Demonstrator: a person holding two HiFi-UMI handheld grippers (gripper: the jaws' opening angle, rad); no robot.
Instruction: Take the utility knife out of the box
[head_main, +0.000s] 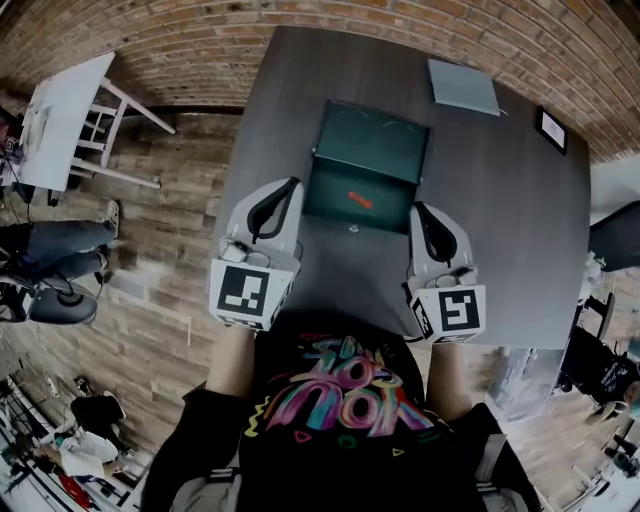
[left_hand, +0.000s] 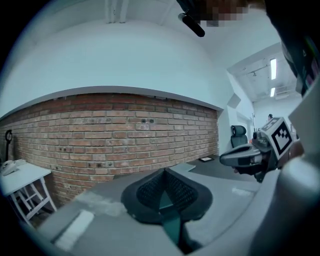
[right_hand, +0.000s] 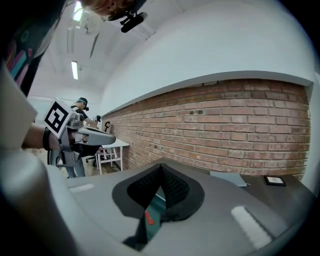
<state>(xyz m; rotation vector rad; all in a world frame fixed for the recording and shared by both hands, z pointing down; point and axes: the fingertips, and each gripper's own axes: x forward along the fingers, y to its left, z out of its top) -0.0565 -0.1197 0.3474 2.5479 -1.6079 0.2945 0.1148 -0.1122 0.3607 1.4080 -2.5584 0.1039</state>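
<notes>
An open dark green box (head_main: 368, 165) lies on the dark table (head_main: 520, 230), its lid raised at the far side. A small red utility knife (head_main: 358, 199) rests inside it. My left gripper (head_main: 292, 183) hovers just left of the box and is shut with nothing in it. My right gripper (head_main: 417, 208) sits just right of the box, also shut and empty. In the right gripper view the red knife (right_hand: 148, 217) and green box (right_hand: 158, 202) show below the closed fingertips of the right gripper (right_hand: 160, 166). The left gripper (left_hand: 164, 172) has its pads pressed together.
A grey-blue pad (head_main: 463, 86) and a small black framed item (head_main: 551, 128) lie at the table's far right. A brick wall (left_hand: 100, 130) runs behind the table. A white side table (head_main: 65, 120) and a seated person's legs (head_main: 55, 250) are off to the left.
</notes>
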